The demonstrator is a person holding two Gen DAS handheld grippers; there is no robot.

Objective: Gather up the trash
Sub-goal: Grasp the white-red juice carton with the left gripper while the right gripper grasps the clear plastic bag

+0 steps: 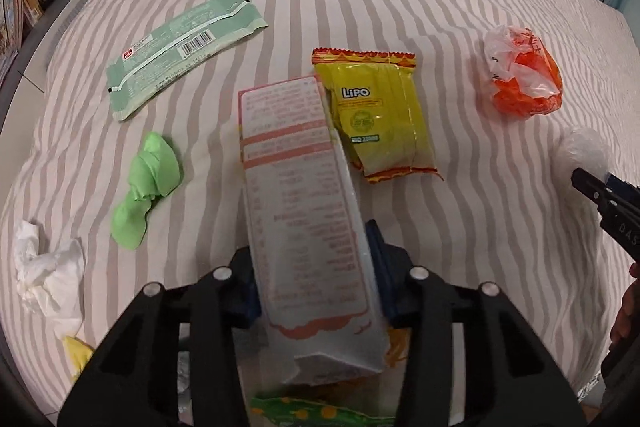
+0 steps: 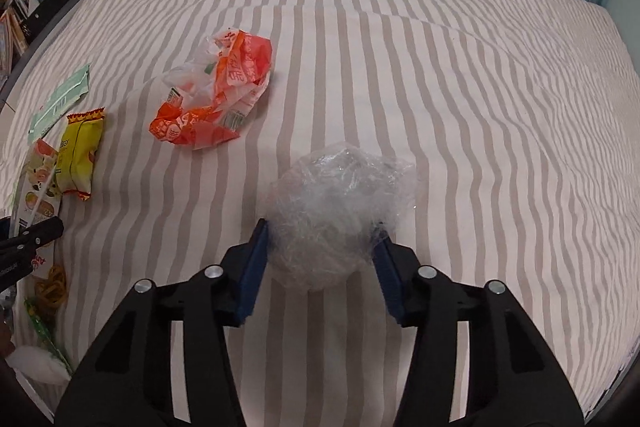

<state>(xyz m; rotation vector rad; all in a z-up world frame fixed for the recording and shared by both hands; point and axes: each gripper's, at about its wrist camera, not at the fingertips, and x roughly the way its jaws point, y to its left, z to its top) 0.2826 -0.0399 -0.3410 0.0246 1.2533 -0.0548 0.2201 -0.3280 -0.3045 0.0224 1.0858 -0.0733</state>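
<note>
Now both grippers are picking up trash from the striped bed [image 2: 440, 47]: the left gripper [image 1: 316, 279] is clamping a long carton [image 1: 304, 211] at the near edge, the right gripper [image 2: 320, 259] is squeezing a clear plastic wad [image 2: 336, 211]. Next, each must lift clear, with the wrappers beyond remaining.

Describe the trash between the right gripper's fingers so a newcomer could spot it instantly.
On the striped bedsheet, look on the near side of the crumpled orange-and-white plastic bag. There, between the blue fingers of the right gripper, sits a crumpled ball of clear plastic wrap. It is the only transparent, colourless piece; its neighbours are printed or coloured.
</note>
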